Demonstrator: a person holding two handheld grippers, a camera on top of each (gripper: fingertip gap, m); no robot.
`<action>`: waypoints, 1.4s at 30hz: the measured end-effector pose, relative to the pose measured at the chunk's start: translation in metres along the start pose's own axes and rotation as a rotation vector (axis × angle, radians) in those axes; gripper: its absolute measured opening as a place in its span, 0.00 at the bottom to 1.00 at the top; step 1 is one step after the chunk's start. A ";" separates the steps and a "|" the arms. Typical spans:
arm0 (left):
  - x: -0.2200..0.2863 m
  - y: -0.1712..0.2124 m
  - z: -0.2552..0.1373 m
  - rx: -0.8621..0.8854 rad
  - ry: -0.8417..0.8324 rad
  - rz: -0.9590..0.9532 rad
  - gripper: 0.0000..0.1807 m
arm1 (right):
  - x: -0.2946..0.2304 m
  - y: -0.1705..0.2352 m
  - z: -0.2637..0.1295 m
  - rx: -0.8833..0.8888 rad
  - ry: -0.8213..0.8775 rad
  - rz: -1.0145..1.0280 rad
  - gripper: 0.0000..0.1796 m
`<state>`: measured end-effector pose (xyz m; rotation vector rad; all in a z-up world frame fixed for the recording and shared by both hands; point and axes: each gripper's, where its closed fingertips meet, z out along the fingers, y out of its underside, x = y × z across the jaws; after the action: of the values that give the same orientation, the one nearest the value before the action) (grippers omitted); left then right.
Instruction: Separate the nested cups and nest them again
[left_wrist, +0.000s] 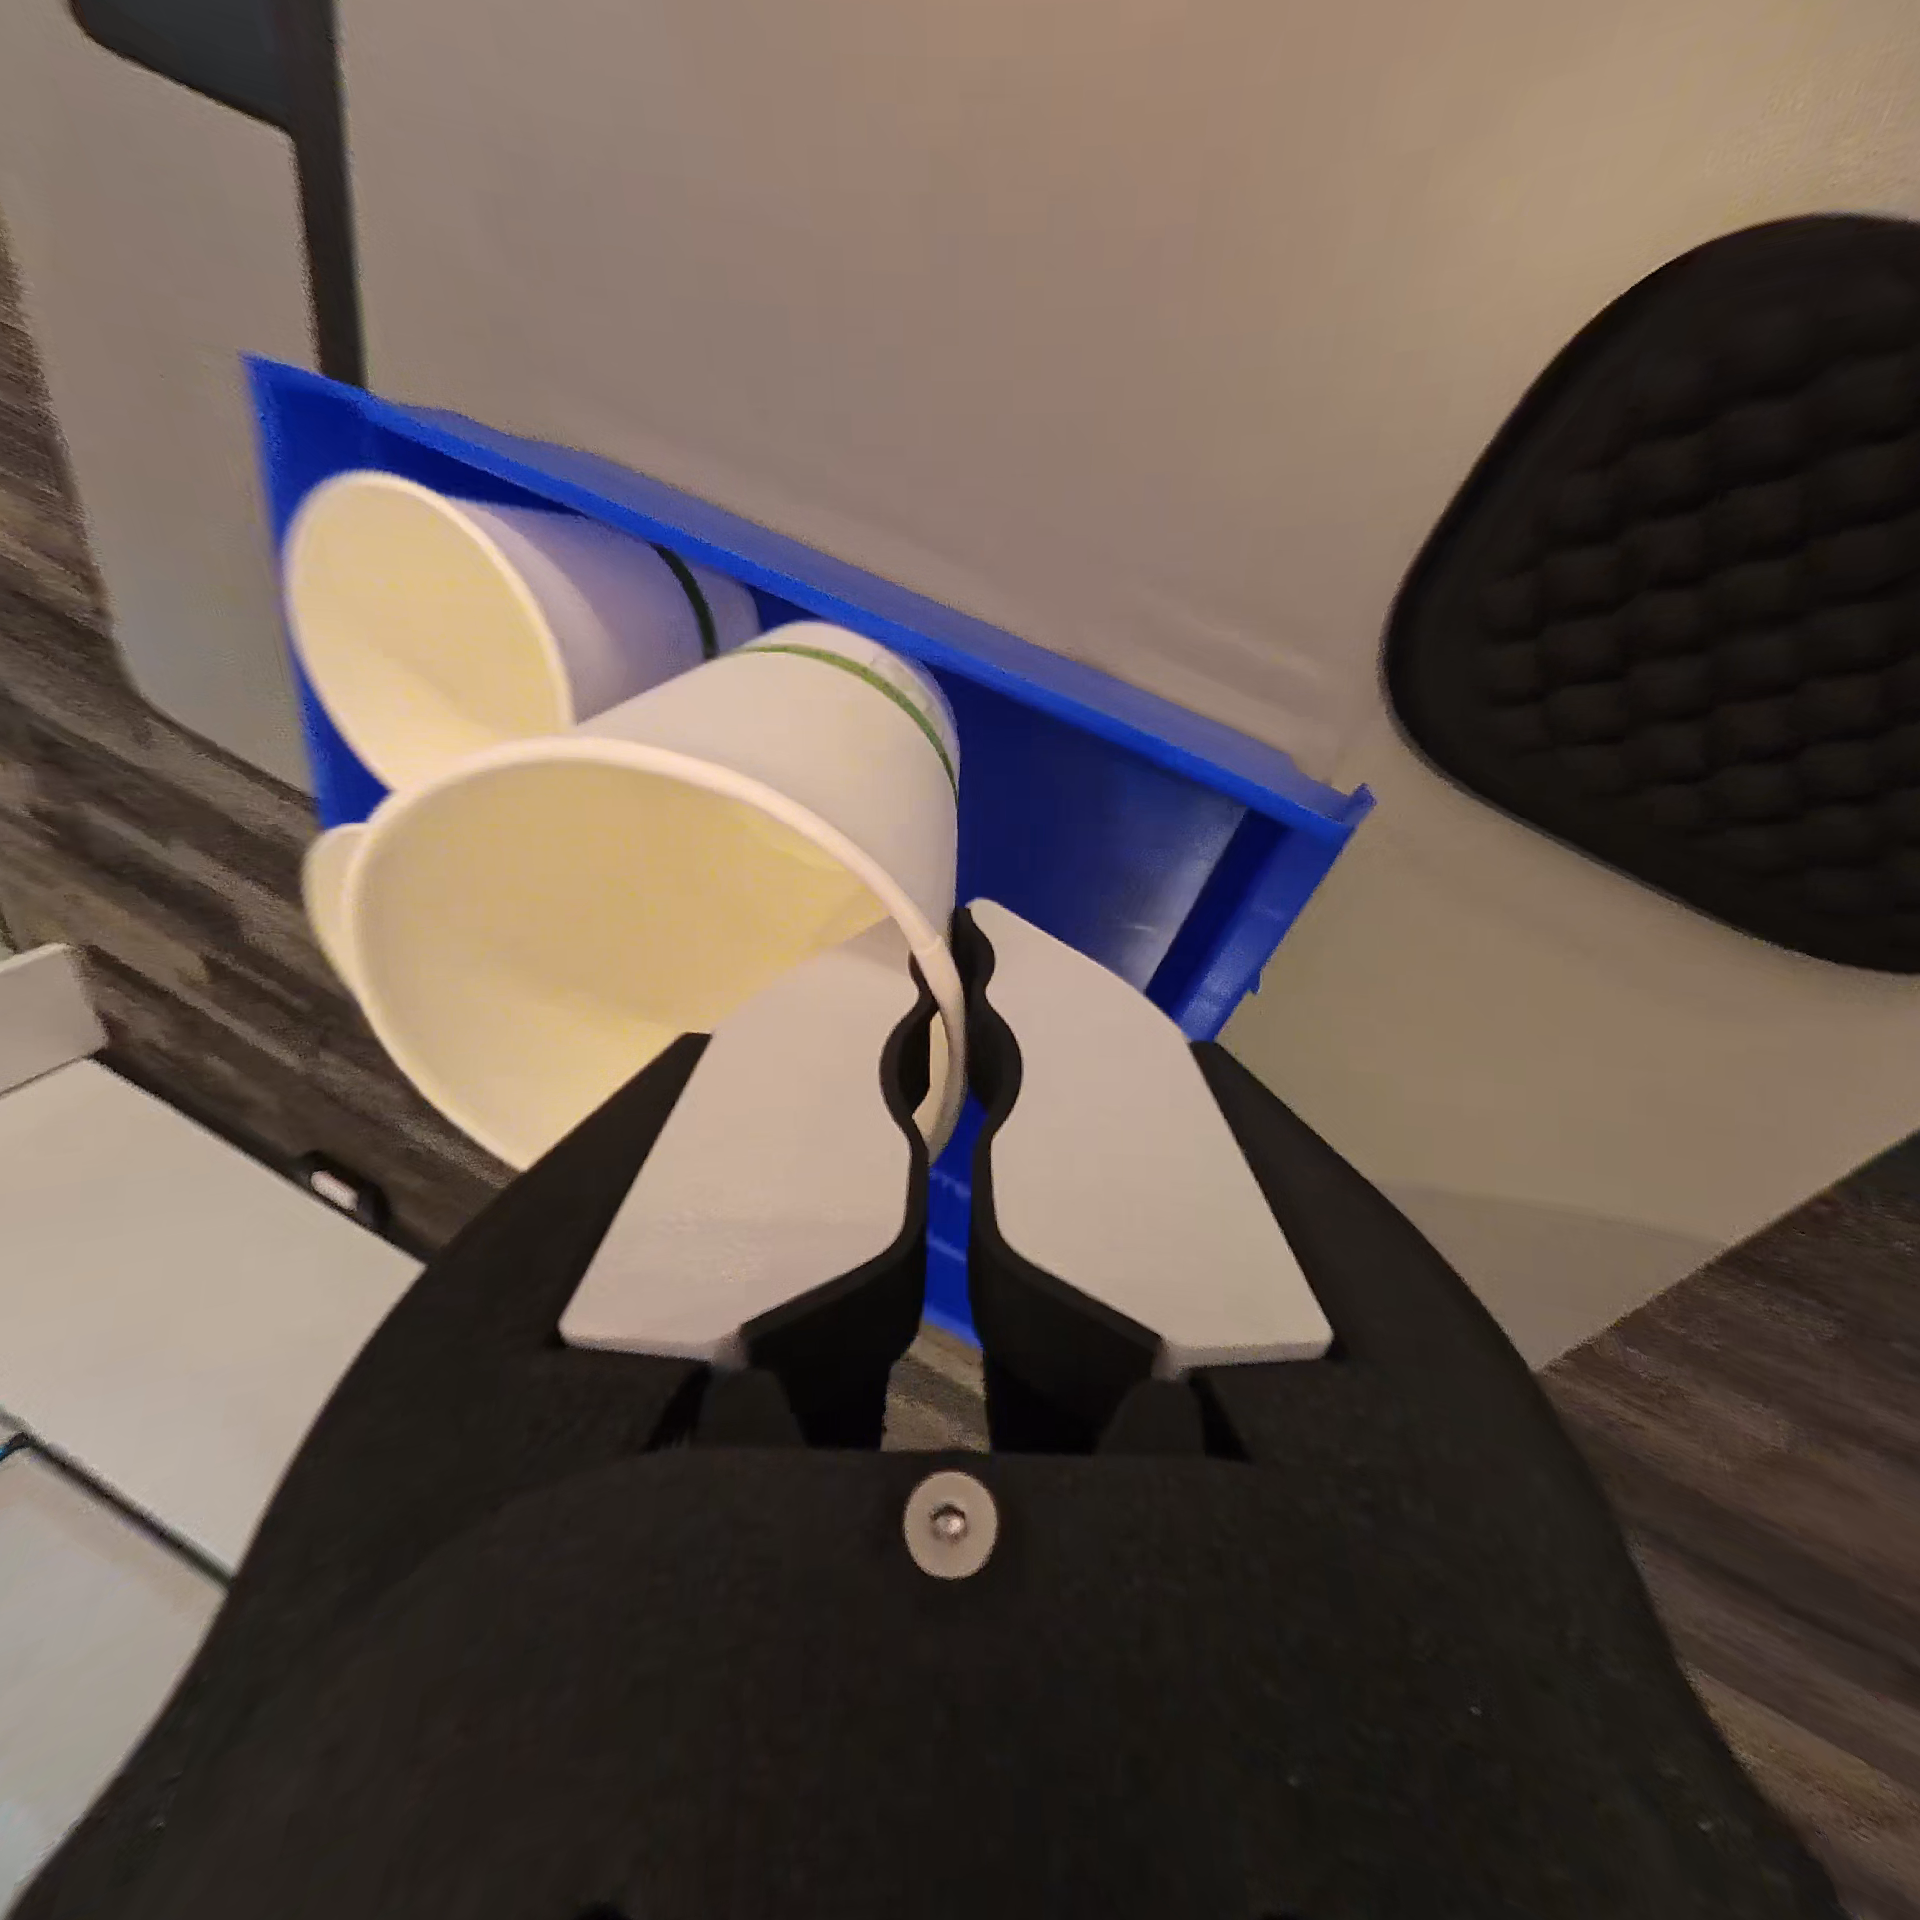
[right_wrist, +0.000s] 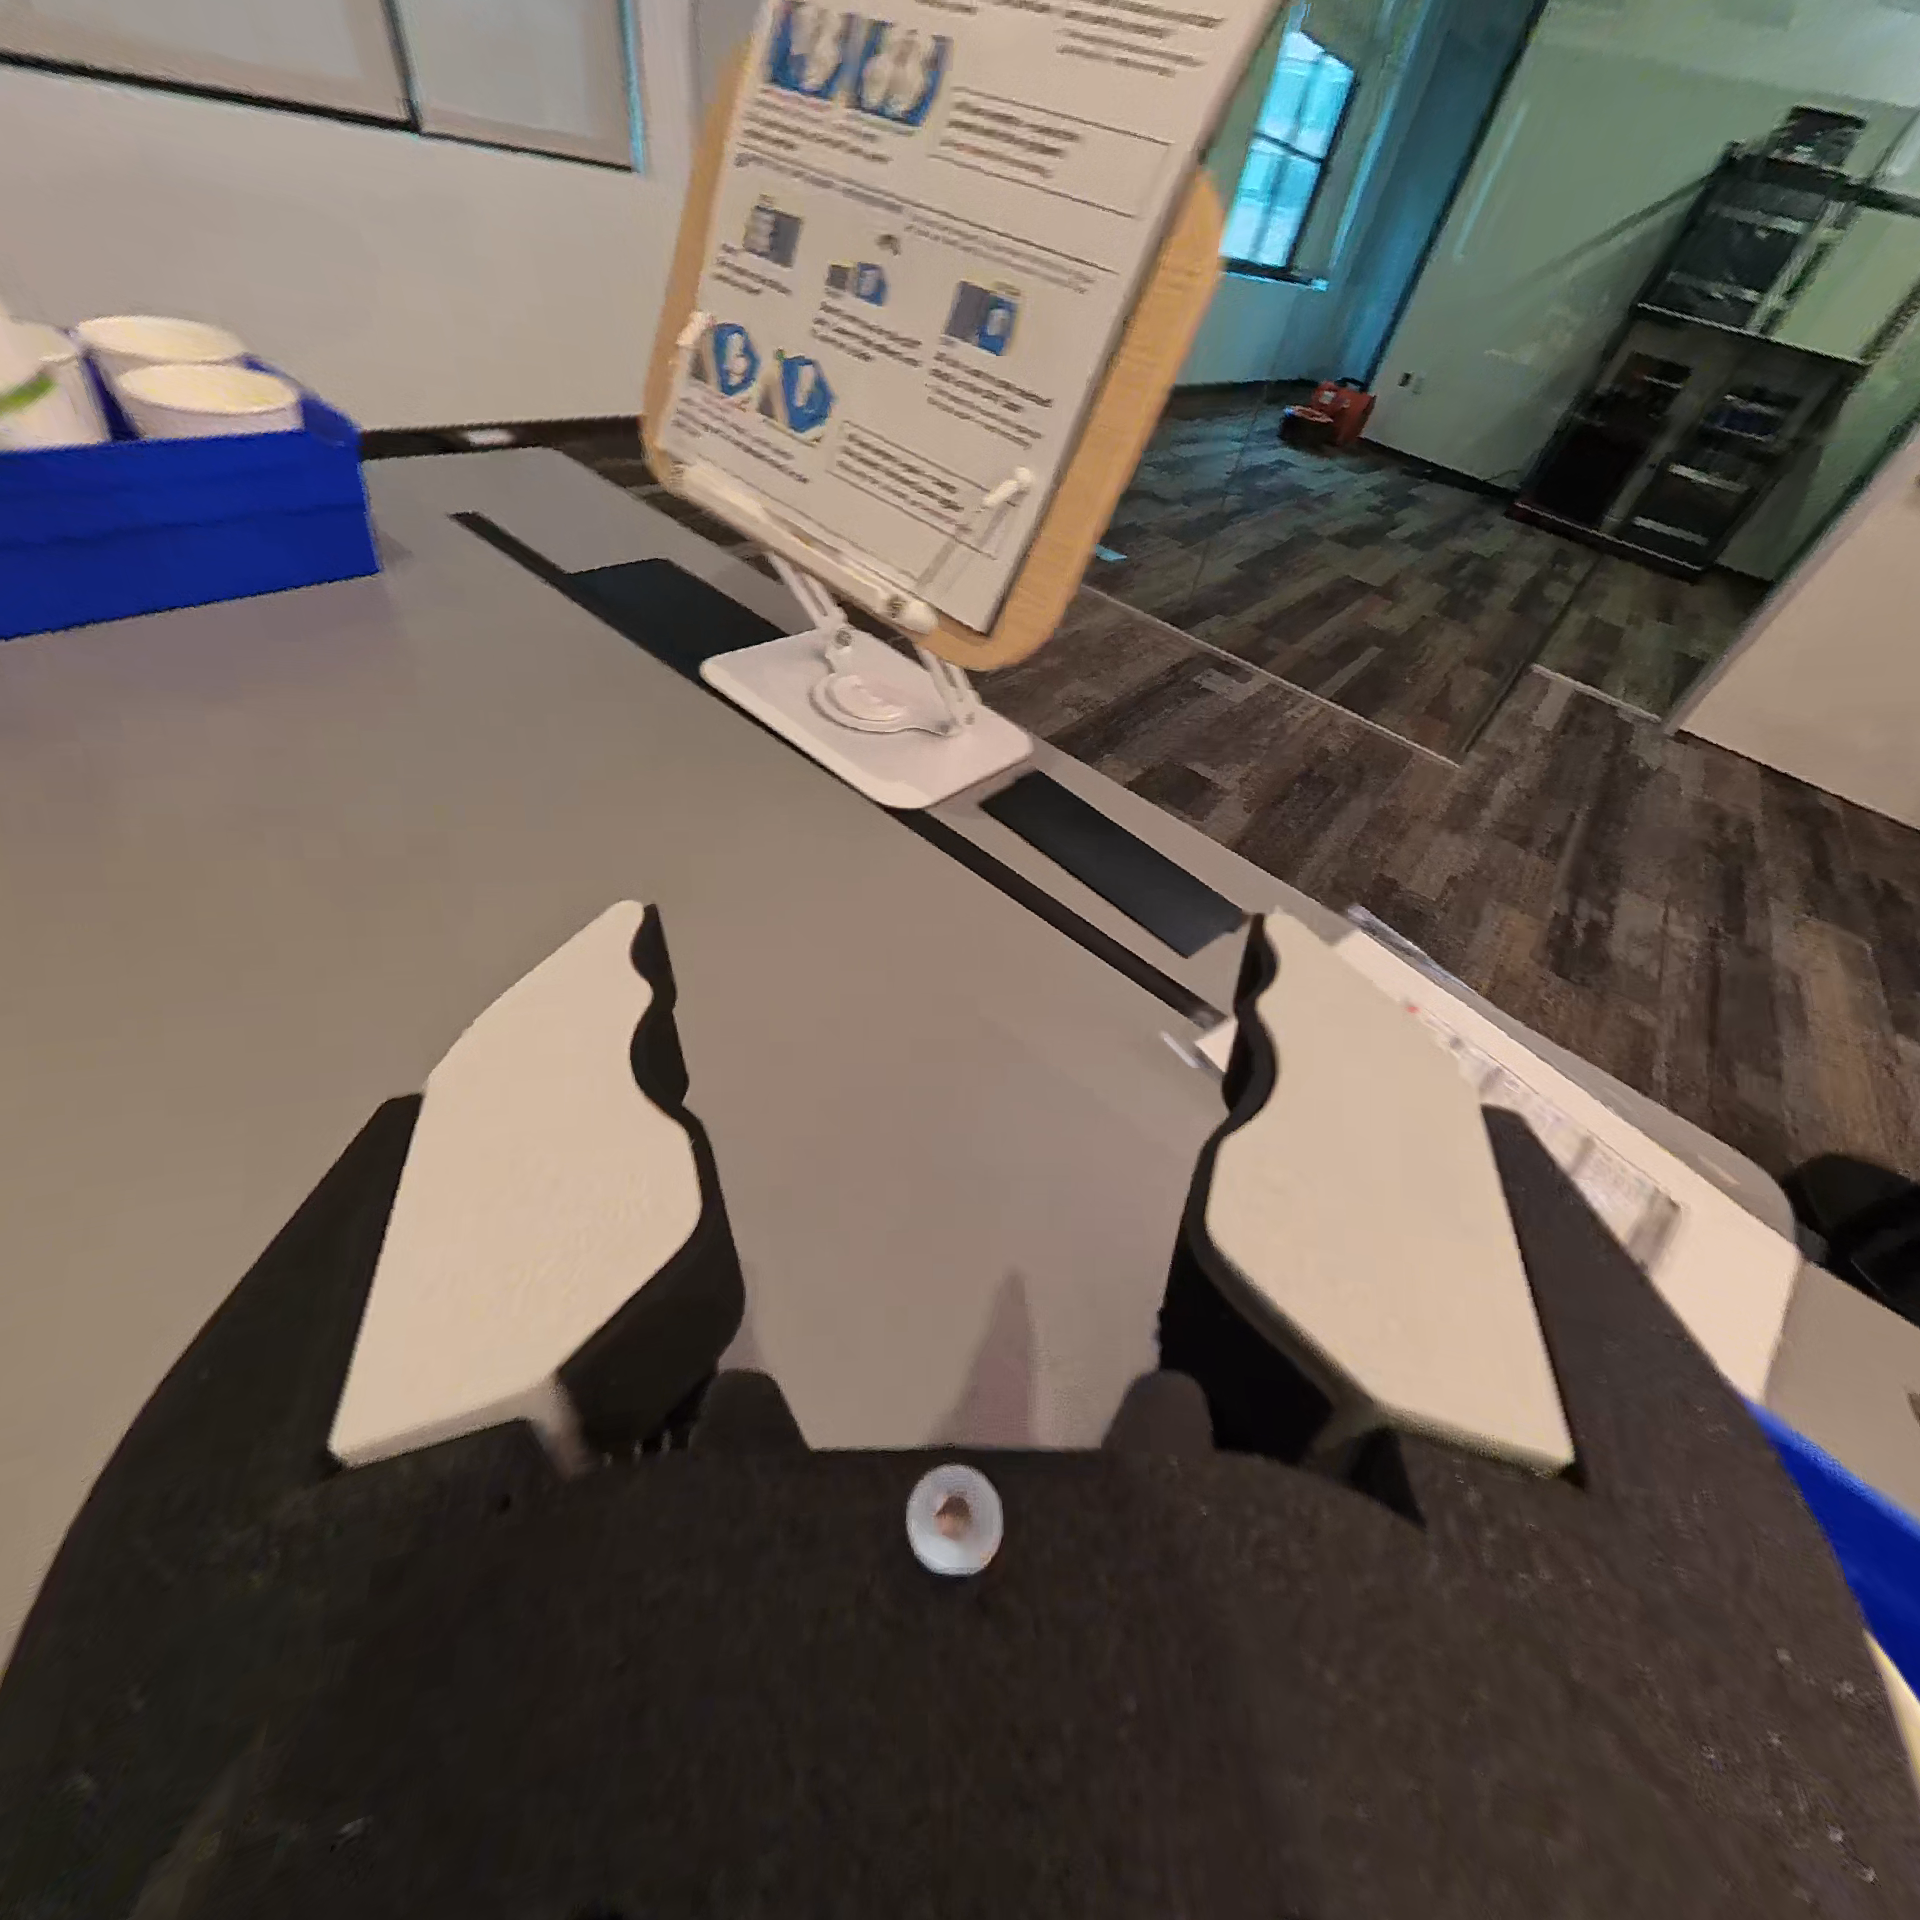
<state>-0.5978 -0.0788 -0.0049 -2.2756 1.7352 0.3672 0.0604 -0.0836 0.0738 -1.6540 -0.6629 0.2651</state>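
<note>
In the left wrist view my left gripper (left_wrist: 951, 935) is shut on the rim of a white paper cup (left_wrist: 644, 883) with a green band near its base. The rim runs between the two pads. The cup stands in a blue tray (left_wrist: 1091, 748). A second white cup (left_wrist: 436, 613) stands in the tray behind it, and a sliver of another rim (left_wrist: 324, 883) shows at its left. In the right wrist view my right gripper (right_wrist: 951, 920) is open and empty above the grey table (right_wrist: 312, 831). The blue tray (right_wrist: 177, 509) with white cups (right_wrist: 203, 400) sits far to its left.
A sheet on a wooden board with a white stand (right_wrist: 914, 343) stands at the table's far edge. A black strip (right_wrist: 1101, 862) runs along that edge. A black textured pad (left_wrist: 1683, 582) lies right of the tray. A blue object (right_wrist: 1829, 1507) shows at the lower right.
</note>
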 end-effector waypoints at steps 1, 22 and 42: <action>0.000 -0.005 -0.015 0.003 -0.023 0.020 0.00 | -0.015 -0.006 0.007 -0.003 -0.046 -0.025 0.55; 0.158 -0.260 -0.129 0.490 0.137 0.761 0.00 | -0.310 -0.103 0.094 0.019 -1.036 -0.038 0.55; 0.187 -0.275 -0.120 0.485 0.202 0.874 0.01 | -0.338 -0.067 0.089 -0.143 -1.221 -0.025 0.50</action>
<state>-0.2791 -0.2188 0.0553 -1.1731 2.5100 -0.1424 -0.2773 -0.1943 0.0548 -1.4904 -1.6170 1.2768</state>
